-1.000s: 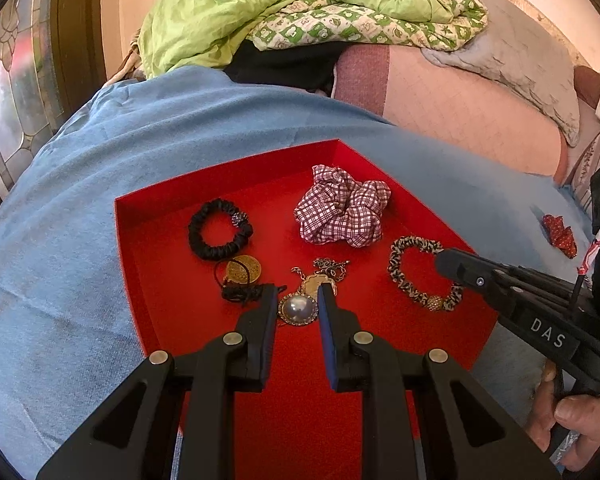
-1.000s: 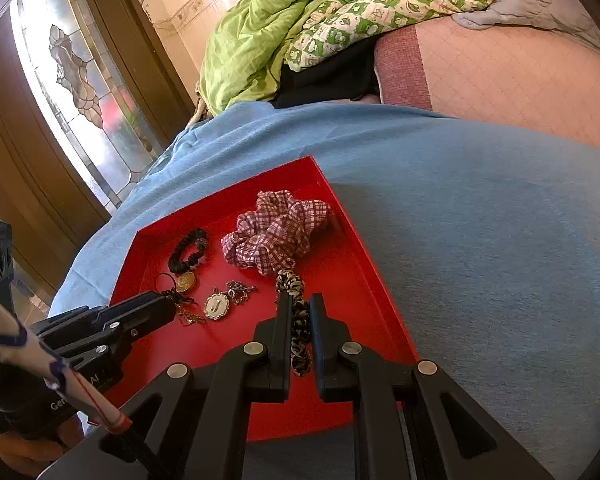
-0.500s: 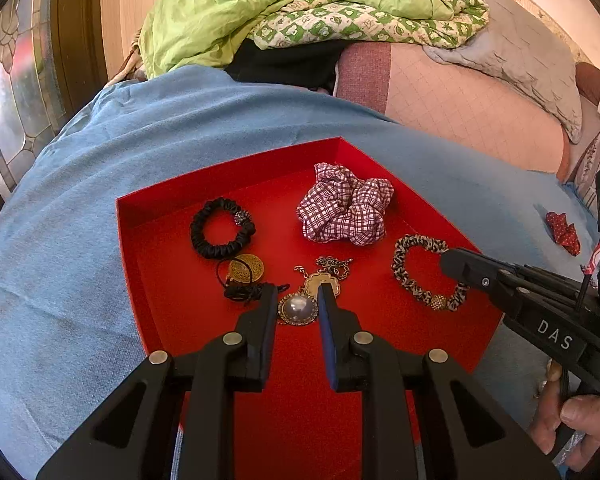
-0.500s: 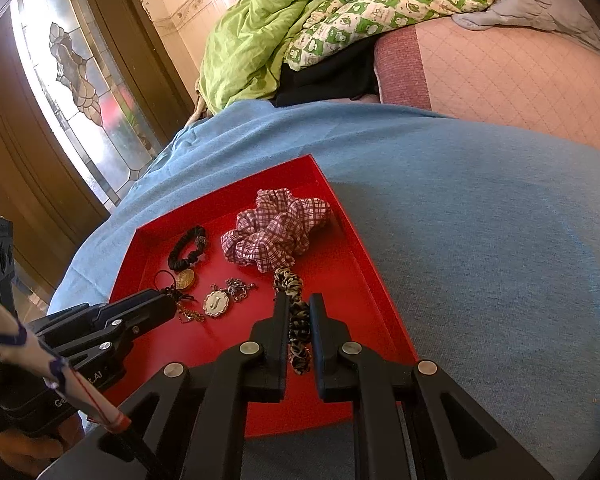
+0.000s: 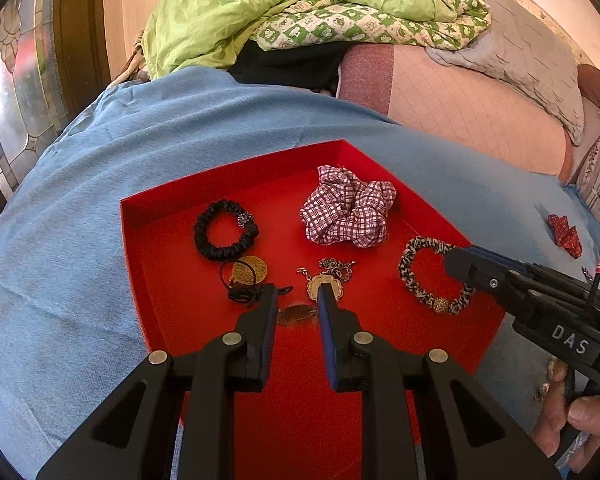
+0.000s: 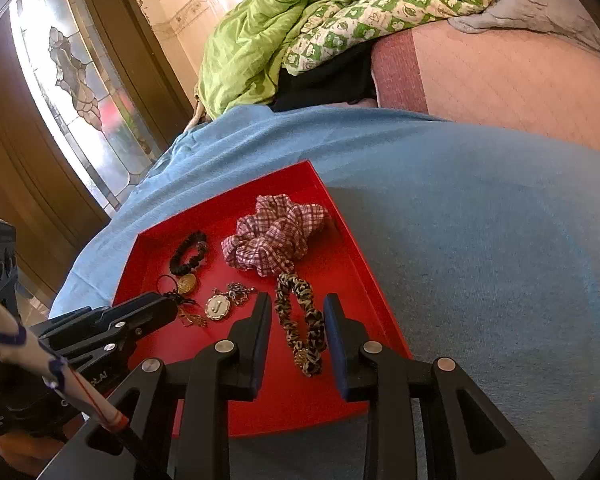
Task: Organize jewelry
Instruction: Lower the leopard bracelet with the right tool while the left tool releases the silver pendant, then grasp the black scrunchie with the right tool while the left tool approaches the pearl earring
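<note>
Tray (image 5: 132,216) on a blanket (image 5: 80,184) over the bed, in the tray a hair tie (image 5: 225,236) at back left, scrunchie (image 5: 348,212) back right, bracelet (image 5: 432,276) front right, pendants (image 5: 324,286) between, quilt (image 5: 268,4) heaped behind.

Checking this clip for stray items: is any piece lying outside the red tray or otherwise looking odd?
Yes: a small red fabric piece lies on the blue blanket, outside the red tray, to its right in the left wrist view. The pendants and chains near the tray's middle look bunched.
</note>
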Demonstrator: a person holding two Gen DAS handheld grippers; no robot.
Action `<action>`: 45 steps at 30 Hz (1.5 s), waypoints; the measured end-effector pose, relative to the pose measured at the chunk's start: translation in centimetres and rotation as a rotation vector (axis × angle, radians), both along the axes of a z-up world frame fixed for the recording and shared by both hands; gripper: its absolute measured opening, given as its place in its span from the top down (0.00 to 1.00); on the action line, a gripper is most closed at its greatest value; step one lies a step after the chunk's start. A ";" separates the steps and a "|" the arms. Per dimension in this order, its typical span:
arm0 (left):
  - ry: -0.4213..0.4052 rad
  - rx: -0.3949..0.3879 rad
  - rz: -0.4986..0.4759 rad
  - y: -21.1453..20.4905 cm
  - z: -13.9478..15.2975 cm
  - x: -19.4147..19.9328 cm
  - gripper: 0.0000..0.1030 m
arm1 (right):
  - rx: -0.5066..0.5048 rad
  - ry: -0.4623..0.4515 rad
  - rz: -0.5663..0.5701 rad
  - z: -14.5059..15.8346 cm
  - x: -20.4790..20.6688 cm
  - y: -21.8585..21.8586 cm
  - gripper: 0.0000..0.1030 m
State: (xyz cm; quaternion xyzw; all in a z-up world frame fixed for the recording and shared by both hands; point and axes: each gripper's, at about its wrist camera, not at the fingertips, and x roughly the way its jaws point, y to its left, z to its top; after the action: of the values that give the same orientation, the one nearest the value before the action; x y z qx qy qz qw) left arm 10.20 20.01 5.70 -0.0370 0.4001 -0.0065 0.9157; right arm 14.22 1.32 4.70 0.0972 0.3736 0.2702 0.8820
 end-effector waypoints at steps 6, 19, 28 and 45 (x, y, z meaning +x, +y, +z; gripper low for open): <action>-0.019 -0.011 0.022 0.5 0.5 -0.2 0.70 | 0.009 -0.016 -0.006 0.7 -0.4 -0.1 0.64; -0.061 -0.019 0.058 0.5 1.3 -0.4 0.64 | 0.026 -0.031 0.005 1.6 -0.9 -0.3 0.63; -0.079 -0.024 0.072 0.4 1.7 -0.6 0.61 | 0.045 -0.036 0.006 2.1 -1.2 -0.4 0.63; -0.114 -0.096 0.138 0.9 3.0 -1.6 0.38 | 0.162 -0.033 -0.026 4.7 -2.1 -4.8 0.63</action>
State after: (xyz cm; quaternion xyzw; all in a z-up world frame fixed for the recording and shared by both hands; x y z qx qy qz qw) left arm 8.60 20.95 8.66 -0.1078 0.3432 0.0351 0.9324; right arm 12.12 -3.52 9.36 0.1689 0.3344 0.2895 0.8808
